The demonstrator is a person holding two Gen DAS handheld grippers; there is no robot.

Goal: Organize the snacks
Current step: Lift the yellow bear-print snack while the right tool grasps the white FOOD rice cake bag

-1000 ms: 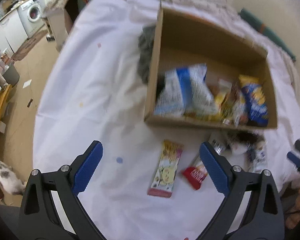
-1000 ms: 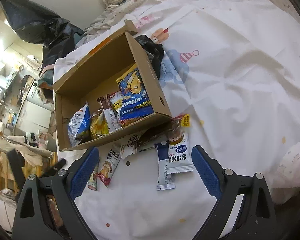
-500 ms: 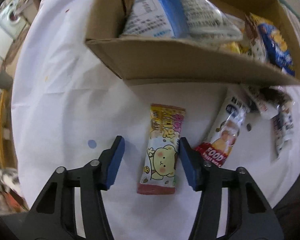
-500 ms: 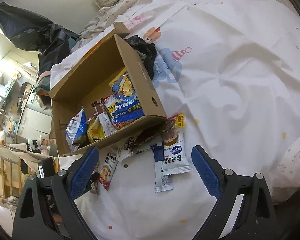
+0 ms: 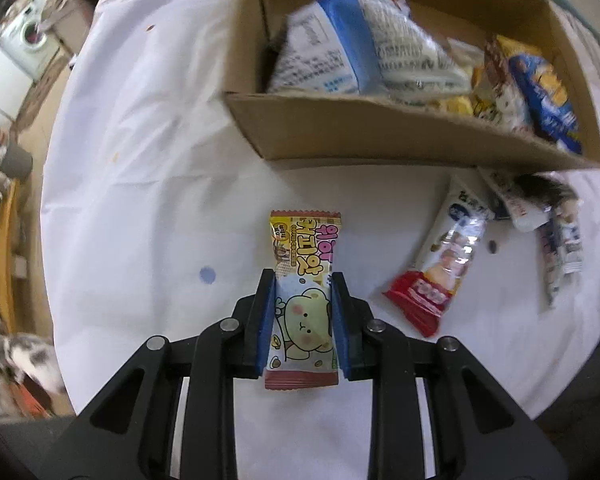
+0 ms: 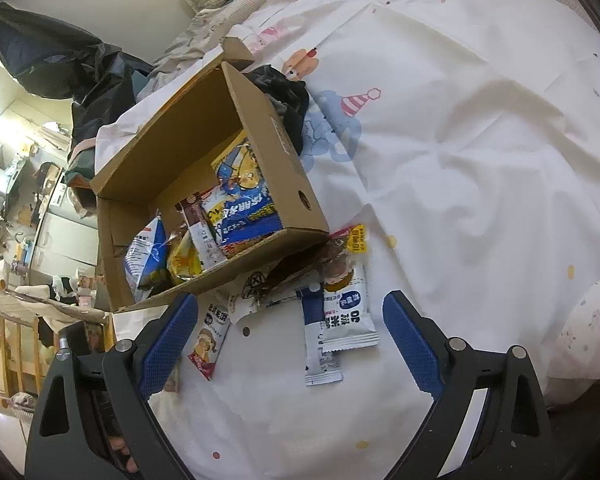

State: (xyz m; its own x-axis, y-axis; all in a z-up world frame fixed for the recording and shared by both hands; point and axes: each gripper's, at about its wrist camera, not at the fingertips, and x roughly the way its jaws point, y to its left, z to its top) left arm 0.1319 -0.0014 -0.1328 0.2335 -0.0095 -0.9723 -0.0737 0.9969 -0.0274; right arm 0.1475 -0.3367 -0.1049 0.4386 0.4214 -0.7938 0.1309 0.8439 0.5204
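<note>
Snacks partly fill the box (image 6: 300, 184), several lie loose on the bed (image 6: 480, 140); left gripper (image 5: 303, 312) jaws pinch a bear packet (image 5: 305, 280), right gripper (image 6: 290, 344) jaws gape empty.

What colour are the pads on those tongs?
Blue pads on black arms; clearest in the left wrist view.

Bear wafer (image 5: 305, 276) before box (image 5: 380, 136); packets (image 5: 444, 272) right

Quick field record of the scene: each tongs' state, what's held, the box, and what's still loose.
left tongs: shut on bear snack, which lies on the sheet
right tongs: open, holding nothing, above loose packets
box: open, several snacks inside
loose: red-end packet, white-blue packets by the box front
</note>
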